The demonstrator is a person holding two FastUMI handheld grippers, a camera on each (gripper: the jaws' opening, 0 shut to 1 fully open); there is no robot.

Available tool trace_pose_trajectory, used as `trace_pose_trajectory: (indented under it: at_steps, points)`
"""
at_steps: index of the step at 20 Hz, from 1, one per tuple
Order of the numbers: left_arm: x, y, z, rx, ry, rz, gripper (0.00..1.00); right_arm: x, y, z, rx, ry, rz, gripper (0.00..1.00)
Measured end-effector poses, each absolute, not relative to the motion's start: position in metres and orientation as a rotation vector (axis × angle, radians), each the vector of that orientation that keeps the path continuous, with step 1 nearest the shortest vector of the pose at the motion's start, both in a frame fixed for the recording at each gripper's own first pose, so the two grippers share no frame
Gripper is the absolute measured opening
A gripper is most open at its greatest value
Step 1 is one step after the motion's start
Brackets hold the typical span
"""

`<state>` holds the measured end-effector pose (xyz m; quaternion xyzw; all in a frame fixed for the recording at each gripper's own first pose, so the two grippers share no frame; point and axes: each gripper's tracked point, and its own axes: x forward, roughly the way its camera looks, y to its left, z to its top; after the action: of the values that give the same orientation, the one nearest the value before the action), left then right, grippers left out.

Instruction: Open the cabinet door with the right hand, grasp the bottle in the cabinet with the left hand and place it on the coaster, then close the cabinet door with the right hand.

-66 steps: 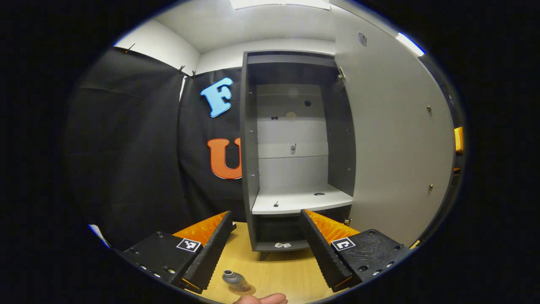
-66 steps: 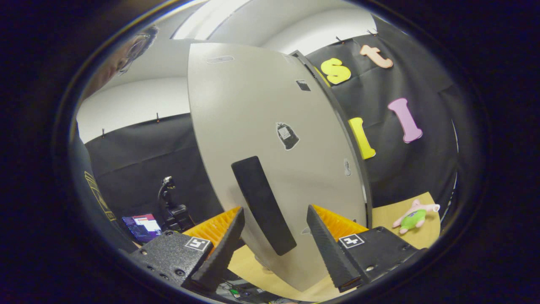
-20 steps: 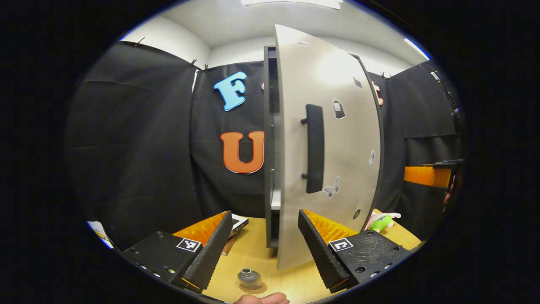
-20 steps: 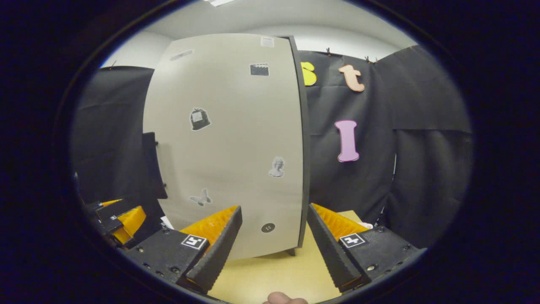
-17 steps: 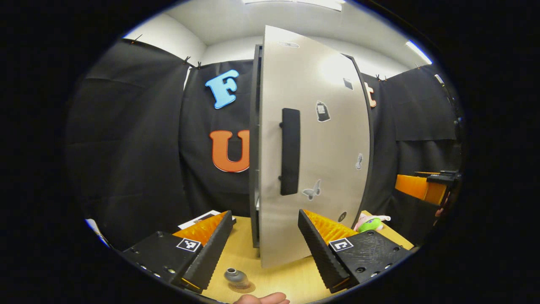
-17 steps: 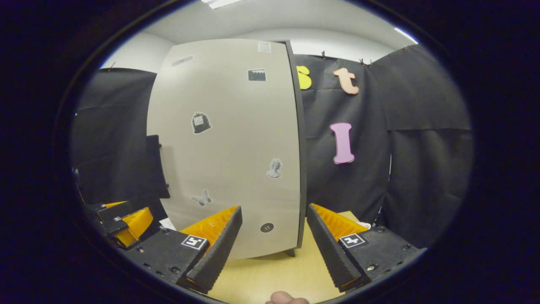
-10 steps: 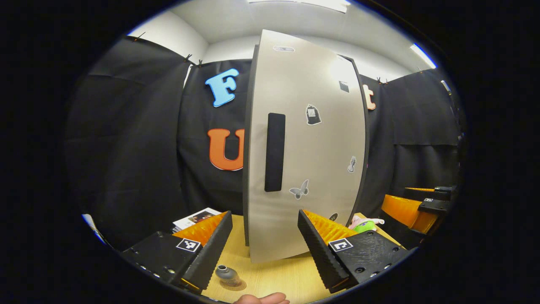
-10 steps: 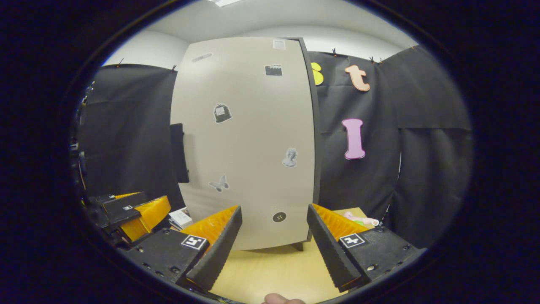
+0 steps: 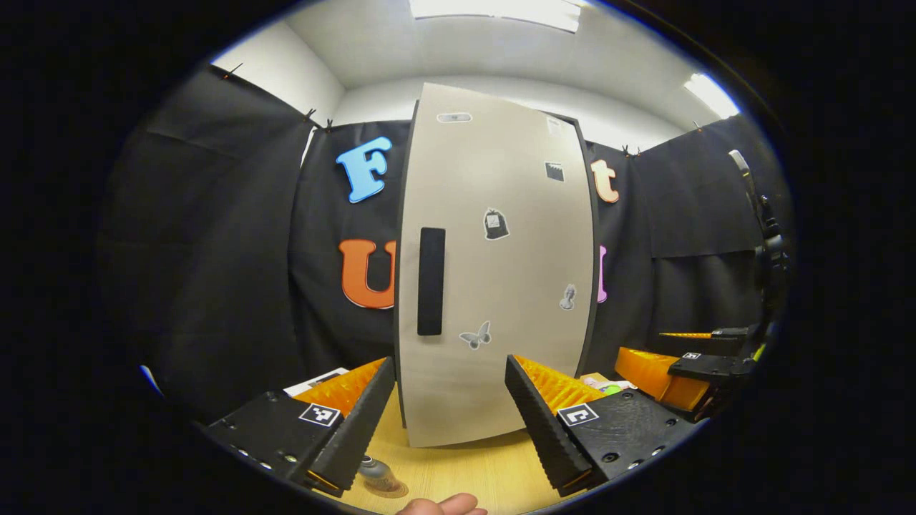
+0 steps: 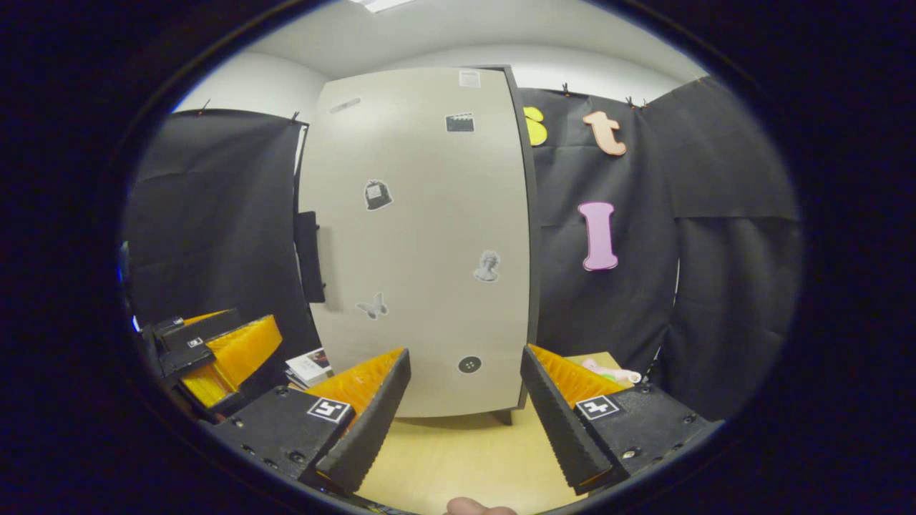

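The cabinet's grey door (image 9: 501, 286) stands shut, its black handle (image 9: 431, 281) on the left edge. In the right gripper view the same door (image 10: 422, 243) faces me with the handle (image 10: 309, 256) at its left side. A small grey bottle (image 9: 373, 471) stands on a round coaster (image 9: 390, 490) on the wooden table, just beside my left gripper's left finger. My left gripper (image 9: 447, 422) is open and holds nothing. My right gripper (image 10: 461, 422) is open too, a short way back from the door. Each gripper appears in the other's view: right gripper (image 9: 687, 361), left gripper (image 10: 215, 350).
The cabinet stands on a light wooden table (image 10: 458, 458). A stack of booklets (image 10: 308, 366) lies left of the cabinet, and a pink and green plush toy (image 10: 608, 372) lies right of it. A fingertip (image 9: 440, 506) shows at the bottom edge.
The door has swung from wide open to shut. My right gripper has let go of it and drawn back. The left gripper stayed open over the bottle on the coaster.
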<state>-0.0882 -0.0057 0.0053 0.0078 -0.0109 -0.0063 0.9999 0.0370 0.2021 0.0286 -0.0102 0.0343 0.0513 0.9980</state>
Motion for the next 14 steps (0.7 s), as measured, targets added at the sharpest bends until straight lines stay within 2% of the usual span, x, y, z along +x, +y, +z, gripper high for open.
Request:
trace_pose_trajectory:
  at_steps: [1, 2, 3, 4, 5, 6, 7, 8, 13, 14]
  points:
    - [-0.087, -0.010, 0.008, 0.023, -0.042, -0.022, 0.94, 0.036, 0.199, 0.034, -0.015, 0.048, 0.099, 0.95]
    - [-0.086, -0.013, 0.011, 0.031, -0.049, -0.027, 0.94, 0.036, 0.197, 0.038, -0.013, 0.033, 0.094, 0.99]
    - [-0.085, -0.015, 0.009, 0.039, -0.048, -0.028, 0.94, 0.036, 0.192, 0.041, -0.011, 0.023, 0.084, 0.95]
    - [-0.083, -0.018, 0.005, 0.043, -0.041, -0.031, 0.94, 0.036, 0.190, 0.043, -0.008, 0.016, 0.077, 0.99]
    - [-0.083, -0.018, 0.003, 0.046, -0.032, -0.029, 0.94, 0.036, 0.189, 0.044, -0.004, 0.017, 0.077, 0.99]
    - [-0.082, -0.017, 0.001, 0.050, -0.023, -0.025, 0.94, 0.037, 0.190, 0.042, -0.001, 0.022, 0.084, 0.95]
    - [-0.082, -0.014, 0.001, 0.049, -0.020, -0.018, 0.94, 0.037, 0.192, 0.040, 0.001, 0.028, 0.090, 0.99]
    - [-0.081, -0.015, 0.003, 0.045, -0.016, -0.015, 0.95, 0.037, 0.193, 0.040, 0.000, 0.032, 0.096, 0.95]
    - [-0.077, -0.014, 0.001, 0.036, -0.004, -0.006, 0.95, 0.035, 0.192, 0.037, -0.015, 0.036, 0.102, 0.95]
    - [-0.076, -0.014, 0.000, 0.038, -0.004, -0.008, 0.95, 0.035, 0.192, 0.038, -0.016, 0.035, 0.103, 0.99]
